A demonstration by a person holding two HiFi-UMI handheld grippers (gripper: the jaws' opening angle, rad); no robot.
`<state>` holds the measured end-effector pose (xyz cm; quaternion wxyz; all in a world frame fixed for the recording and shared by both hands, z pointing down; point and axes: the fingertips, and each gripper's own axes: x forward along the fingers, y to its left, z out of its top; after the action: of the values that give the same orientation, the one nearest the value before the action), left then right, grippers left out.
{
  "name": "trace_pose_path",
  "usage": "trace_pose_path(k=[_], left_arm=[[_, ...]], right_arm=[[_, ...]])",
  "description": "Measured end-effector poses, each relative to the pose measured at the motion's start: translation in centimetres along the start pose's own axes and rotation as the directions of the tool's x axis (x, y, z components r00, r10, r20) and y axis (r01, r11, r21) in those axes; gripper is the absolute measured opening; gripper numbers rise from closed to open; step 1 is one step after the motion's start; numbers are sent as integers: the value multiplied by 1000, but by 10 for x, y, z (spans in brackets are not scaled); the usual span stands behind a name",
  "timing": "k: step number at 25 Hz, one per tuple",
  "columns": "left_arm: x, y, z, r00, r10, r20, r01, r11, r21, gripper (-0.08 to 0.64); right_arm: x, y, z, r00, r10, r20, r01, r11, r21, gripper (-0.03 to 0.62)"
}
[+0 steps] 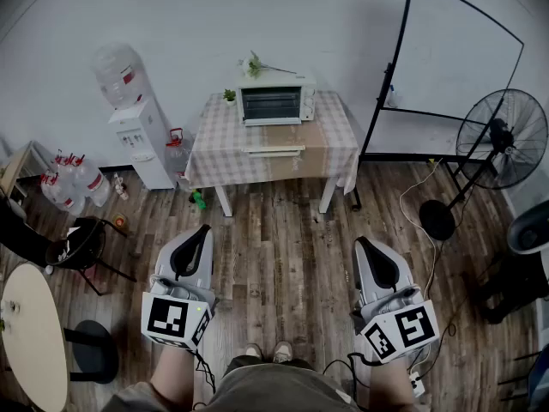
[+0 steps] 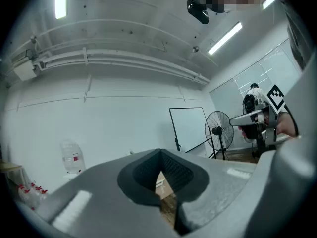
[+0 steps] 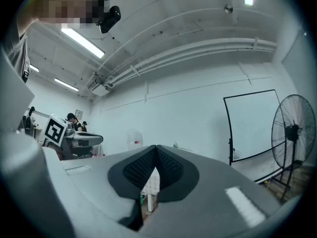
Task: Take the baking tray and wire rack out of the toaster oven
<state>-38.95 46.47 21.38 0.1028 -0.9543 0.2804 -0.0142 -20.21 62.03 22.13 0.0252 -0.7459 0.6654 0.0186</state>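
Note:
A white toaster oven [image 1: 274, 103] with its glass door closed sits on a checked-cloth table [image 1: 232, 148] against the far wall. Its tray and rack are not visible from here. My left gripper [image 1: 197, 234] and right gripper [image 1: 367, 245] hang low over the wooden floor, far short of the table. Both are shut with nothing between the jaws; in each gripper view the tips meet, the left gripper [image 2: 159, 158] and the right gripper [image 3: 156, 155] both aimed toward the wall.
A water dispenser [image 1: 137, 127] and several water bottles [image 1: 73, 183] stand left of the table. A whiteboard [image 1: 455, 67] and a standing fan [image 1: 497, 140] are to the right. A black chair [image 1: 86, 243] and a round table [image 1: 34, 333] sit at the left. Cables [image 1: 420, 204] trail on the floor.

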Motion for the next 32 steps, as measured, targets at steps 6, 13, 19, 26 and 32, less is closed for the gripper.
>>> trace_pose_path(k=[6, 13, 19, 26, 32], left_arm=[[2, -5, -7, 1000, 2, -21, -2, 1000, 10, 0], [3, -6, -4, 1000, -14, 4, 14, 999, -35, 0], [7, -9, -5, 1000, -4, 26, 4, 1000, 1, 66], [22, -7, -14, 1000, 29, -7, -29, 1000, 12, 219], [21, 0, -19, 999, 38, -6, -37, 999, 10, 219]], right_arm=[[-1, -9, -2, 1000, -6, 23, 5, 999, 38, 28], [3, -4, -1, 998, 34, 56, -38, 997, 70, 28], [3, -12, -2, 998, -5, 62, 0, 996, 85, 87], [8, -31, -5, 999, -41, 35, 38, 997, 62, 265], [14, -31, -11, 999, -41, 31, 39, 997, 69, 267]])
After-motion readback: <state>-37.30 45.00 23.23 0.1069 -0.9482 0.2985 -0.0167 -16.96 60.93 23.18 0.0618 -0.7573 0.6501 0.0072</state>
